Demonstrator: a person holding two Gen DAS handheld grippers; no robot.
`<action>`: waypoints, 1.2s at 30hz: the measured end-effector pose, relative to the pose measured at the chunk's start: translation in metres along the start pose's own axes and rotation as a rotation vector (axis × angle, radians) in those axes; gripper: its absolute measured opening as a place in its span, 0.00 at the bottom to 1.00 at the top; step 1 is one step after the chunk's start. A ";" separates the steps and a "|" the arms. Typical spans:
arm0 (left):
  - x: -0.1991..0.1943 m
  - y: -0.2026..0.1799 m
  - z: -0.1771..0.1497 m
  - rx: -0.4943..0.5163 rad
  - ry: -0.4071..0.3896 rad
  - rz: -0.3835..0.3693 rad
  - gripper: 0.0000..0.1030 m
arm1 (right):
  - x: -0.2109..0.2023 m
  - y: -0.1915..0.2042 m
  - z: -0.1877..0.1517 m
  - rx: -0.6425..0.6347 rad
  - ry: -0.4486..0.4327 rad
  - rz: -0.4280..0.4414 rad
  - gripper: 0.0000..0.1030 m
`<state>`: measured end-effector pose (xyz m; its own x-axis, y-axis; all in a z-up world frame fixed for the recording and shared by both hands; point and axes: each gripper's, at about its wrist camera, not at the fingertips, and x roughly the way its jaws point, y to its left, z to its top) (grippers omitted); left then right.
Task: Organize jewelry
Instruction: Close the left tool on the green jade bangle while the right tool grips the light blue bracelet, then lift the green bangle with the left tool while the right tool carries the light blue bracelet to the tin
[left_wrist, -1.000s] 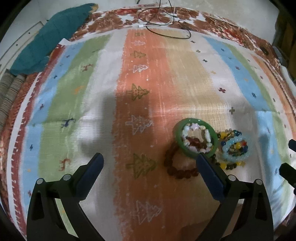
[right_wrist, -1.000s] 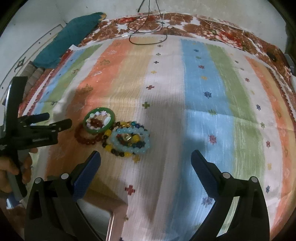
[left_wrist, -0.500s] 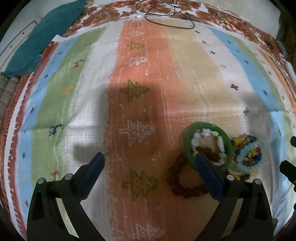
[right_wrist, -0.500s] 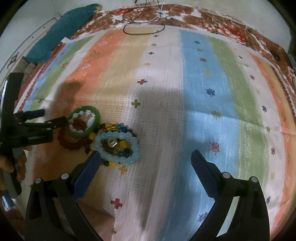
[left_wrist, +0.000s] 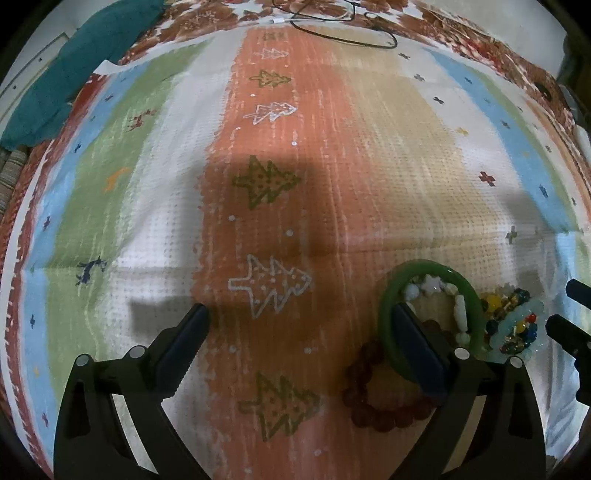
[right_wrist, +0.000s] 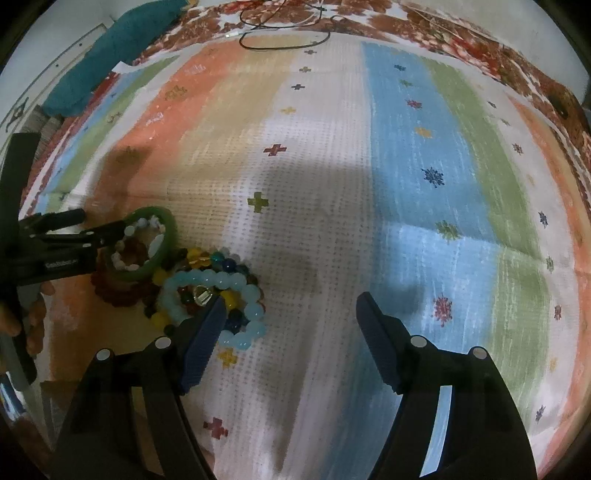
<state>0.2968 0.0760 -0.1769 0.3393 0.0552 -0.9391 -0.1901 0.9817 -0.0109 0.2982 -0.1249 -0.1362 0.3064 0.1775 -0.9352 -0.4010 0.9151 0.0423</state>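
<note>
Left wrist view: the left gripper (left_wrist: 299, 314) is spread wide and grips nothing. Its right finger (left_wrist: 417, 343) sits inside a green bangle (left_wrist: 391, 295) on a striped cloth (left_wrist: 332, 147). A white bead bracelet (left_wrist: 460, 314) lies within the bangle, and a dark red bead bracelet (left_wrist: 373, 413) lies partly under it.

Right wrist view: the right gripper (right_wrist: 290, 306) is wide open and empty. Its left finger (right_wrist: 203, 343) overlaps a pale blue bead bracelet (right_wrist: 236, 288) stacked on multicoloured beads (right_wrist: 195, 258), just beside the bangle (right_wrist: 168, 236).
</note>
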 end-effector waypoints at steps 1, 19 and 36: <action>0.001 -0.001 0.000 0.004 -0.001 0.002 0.91 | 0.002 0.001 0.001 -0.003 0.006 0.004 0.65; -0.005 -0.017 -0.001 0.061 -0.019 0.008 0.08 | 0.008 0.011 -0.001 -0.049 0.018 0.014 0.12; -0.058 -0.021 -0.013 0.029 -0.087 0.021 0.08 | -0.042 0.027 -0.013 -0.099 -0.074 0.004 0.12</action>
<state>0.2690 0.0500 -0.1270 0.4149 0.0905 -0.9054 -0.1722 0.9849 0.0196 0.2636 -0.1124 -0.1004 0.3659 0.2106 -0.9065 -0.4843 0.8749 0.0078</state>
